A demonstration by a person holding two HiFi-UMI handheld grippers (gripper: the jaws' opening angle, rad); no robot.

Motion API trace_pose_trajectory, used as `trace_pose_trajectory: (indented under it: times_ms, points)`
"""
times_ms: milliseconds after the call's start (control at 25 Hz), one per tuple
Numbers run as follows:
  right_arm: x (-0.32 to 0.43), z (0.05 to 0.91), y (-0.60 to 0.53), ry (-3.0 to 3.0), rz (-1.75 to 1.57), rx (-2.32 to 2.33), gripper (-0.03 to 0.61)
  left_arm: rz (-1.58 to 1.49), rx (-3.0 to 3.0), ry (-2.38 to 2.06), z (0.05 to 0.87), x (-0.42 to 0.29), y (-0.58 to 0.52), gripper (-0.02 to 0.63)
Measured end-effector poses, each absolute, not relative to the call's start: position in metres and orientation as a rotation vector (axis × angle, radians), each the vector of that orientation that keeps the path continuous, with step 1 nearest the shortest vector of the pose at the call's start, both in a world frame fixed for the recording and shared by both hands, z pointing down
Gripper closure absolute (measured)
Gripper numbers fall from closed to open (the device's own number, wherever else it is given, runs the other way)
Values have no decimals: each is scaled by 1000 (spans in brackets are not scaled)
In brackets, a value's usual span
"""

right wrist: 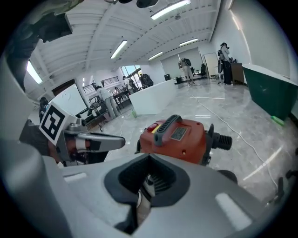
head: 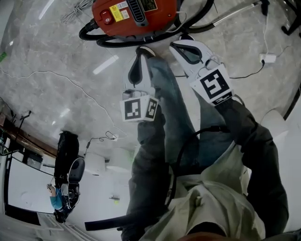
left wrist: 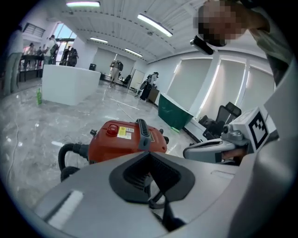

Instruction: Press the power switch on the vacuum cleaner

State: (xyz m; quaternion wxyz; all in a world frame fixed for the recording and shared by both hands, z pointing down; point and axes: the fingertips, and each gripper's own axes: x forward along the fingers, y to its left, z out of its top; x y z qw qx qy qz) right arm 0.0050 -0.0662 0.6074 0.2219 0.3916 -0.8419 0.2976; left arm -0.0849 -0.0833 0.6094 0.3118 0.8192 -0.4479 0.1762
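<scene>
I am reporting left gripper [head: 144, 51] and right gripper [head: 175, 45] closed, empty, and risking skidding off the small power switch [head: 106, 14]

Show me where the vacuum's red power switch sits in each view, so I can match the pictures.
Head view: the red power switch is near the top edge, left of centre, on the vacuum cleaner.
Left gripper view: it is left of centre, above the jaws.
Right gripper view: it is at the centre, partly hidden by the handle.
Shared landmark: the black carry handle beside the switch.
</scene>
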Motion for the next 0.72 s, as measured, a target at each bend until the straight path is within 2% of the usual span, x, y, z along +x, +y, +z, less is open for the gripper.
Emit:
trace_pose_trajectory:
  times_ms: [440,720]
  points:
    - [123,606,8,-2213,894,1106,578,365,2000,-1233,586,-51,-1,611]
    - [107,620,51,-2212,911,1108,578,460,1970,-1192,627,-54,53,612]
